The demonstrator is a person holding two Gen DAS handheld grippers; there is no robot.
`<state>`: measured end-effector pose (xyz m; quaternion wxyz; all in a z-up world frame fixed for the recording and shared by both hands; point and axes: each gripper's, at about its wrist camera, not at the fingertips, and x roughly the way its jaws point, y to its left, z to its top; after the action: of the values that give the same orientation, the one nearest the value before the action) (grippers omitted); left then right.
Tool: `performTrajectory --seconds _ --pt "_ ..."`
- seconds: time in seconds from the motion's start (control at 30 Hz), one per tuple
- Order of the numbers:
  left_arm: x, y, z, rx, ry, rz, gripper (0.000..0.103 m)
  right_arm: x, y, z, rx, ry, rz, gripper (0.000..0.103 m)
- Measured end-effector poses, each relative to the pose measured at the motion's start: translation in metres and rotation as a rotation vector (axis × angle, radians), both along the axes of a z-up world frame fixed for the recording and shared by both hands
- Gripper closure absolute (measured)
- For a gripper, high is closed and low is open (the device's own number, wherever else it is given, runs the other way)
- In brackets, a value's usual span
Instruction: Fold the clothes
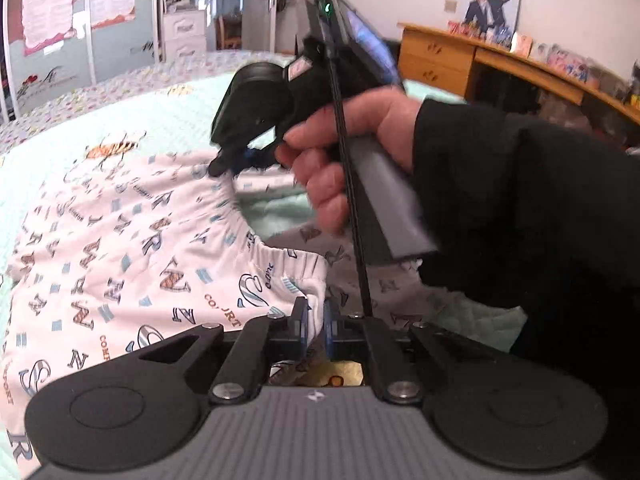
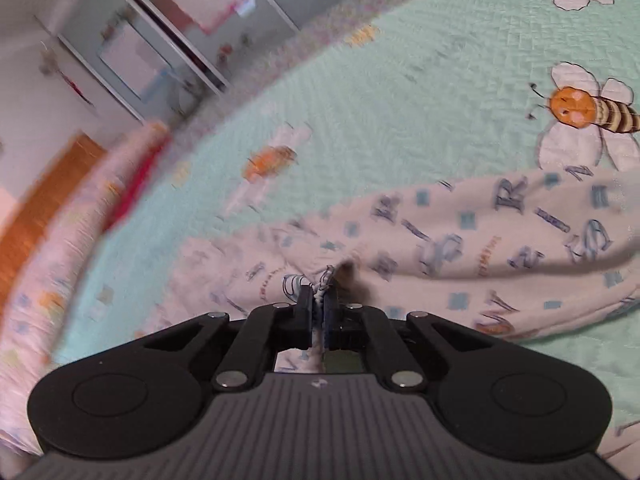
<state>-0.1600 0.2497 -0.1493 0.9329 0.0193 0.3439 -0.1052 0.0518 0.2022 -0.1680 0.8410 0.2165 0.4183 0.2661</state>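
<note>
My left fingers [image 1: 300,320] are clenched on the elastic waistband of the shorts [image 1: 120,248], a fold of white cloth squeezed up between the two pads. My left gripper [image 1: 315,320] has the rest of the garment spreading away ahead of it and to its left, flat on the bedspread [image 1: 52,160], white with scattered letters and small blue squares. Just beyond the tips the waistband curves in a gathered arc up to the other tool.

My right gripper [image 2: 319,304] is likewise pinched tight; from its own camera I see a thin bunched edge of the same cloth standing up between the pads, with frayed stitching poking out at the tip. In the left view that gripper hangs above and beyond my left fingers, held by a hand [image 1: 352,152] in a black sleeve [image 1: 520,208], its nose down on the far end of the waistband.

Ahead and to the right of the right fingers a leg of the shorts stretches across the mint bedspread towards a printed bee [image 2: 580,112]. To their left lies something pink and patterned, too blurred to name, possibly a pillow. Beyond the hand stands a wooden desk [image 1: 440,60].
</note>
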Motion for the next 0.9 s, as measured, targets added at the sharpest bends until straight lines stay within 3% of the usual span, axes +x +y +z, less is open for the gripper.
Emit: performTrajectory --seconds 0.07,0.17,0.23,0.33,0.4,0.5,0.63,0.8,0.9 --pt "-0.003 -0.001 0.011 -0.025 -0.023 -0.016 0.096 -0.001 -0.014 0.013 0.055 -0.037 -0.025 0.100" --pt "-0.006 -0.007 0.034 -0.080 -0.063 -0.066 0.096 -0.001 -0.035 0.034 0.067 -0.095 -0.055 0.100" --pt "0.000 -0.020 0.039 -0.076 -0.079 -0.111 0.096 0.000 -0.049 0.048 0.074 -0.134 -0.076 0.100" --pt "0.017 -0.041 0.026 -0.049 -0.046 -0.162 0.096 0.008 -0.061 0.039 -0.012 -0.108 -0.099 0.099" --pt "0.023 -0.042 0.011 -0.074 0.017 -0.138 0.095 0.022 -0.065 0.009 -0.088 -0.021 -0.093 0.091" --pt "0.008 -0.037 0.005 -0.078 0.021 -0.107 0.094 0.015 -0.087 -0.019 -0.025 0.075 -0.140 0.080" --pt "-0.031 -0.024 0.009 0.002 -0.005 -0.054 0.081 -0.032 -0.107 -0.019 0.097 0.049 -0.099 0.066" --pt "-0.061 0.010 0.018 -0.042 0.008 0.079 0.079 -0.104 -0.096 -0.008 0.067 0.015 0.059 0.066" --pt "-0.063 0.019 0.018 -0.028 0.002 0.134 0.078 -0.128 -0.088 -0.009 0.031 0.007 0.126 0.066"
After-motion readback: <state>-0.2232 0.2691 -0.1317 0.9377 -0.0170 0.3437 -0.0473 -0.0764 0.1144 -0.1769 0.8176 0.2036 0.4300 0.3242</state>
